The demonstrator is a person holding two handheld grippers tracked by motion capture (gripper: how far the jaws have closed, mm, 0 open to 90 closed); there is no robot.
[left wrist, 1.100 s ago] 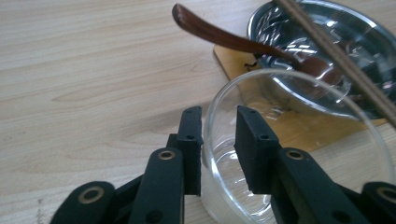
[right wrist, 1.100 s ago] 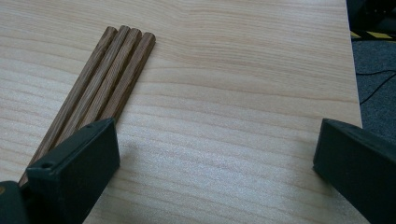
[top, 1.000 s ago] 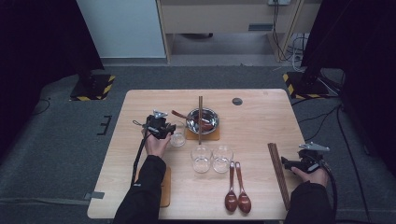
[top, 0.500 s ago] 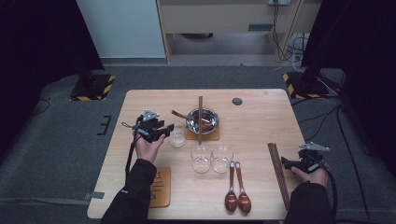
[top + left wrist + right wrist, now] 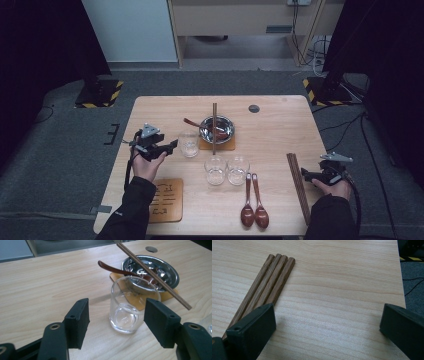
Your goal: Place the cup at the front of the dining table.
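Note:
A clear empty glass (image 5: 189, 144) stands upright left of the steel bowl (image 5: 216, 129). My left gripper (image 5: 172, 145) is just left of it. Its jaws have just been opening and are open in the left gripper view (image 5: 117, 315). The glass (image 5: 130, 305) stands free just beyond the tips, in line with the gap, and neither pad presses on it. My right gripper (image 5: 305, 175) rests near the table's right edge, open (image 5: 327, 320) over bare wood. A bundle of wooden chopsticks (image 5: 272, 280) lies beside its left jaw.
A pair of chopsticks (image 5: 214, 125) lies across the bowl, which sits on a coaster (image 5: 227, 146) with a brown spoon (image 5: 192, 122) in it. Two more glasses (image 5: 215, 170) (image 5: 238, 170) stand mid-table, with two spoons (image 5: 247, 212) in front. A wooden board (image 5: 167, 200) lies front left.
The left gripper let go of the glass, opened its jaws and drew back to the left. The glass stays beside the bowl. The right hand has not moved.

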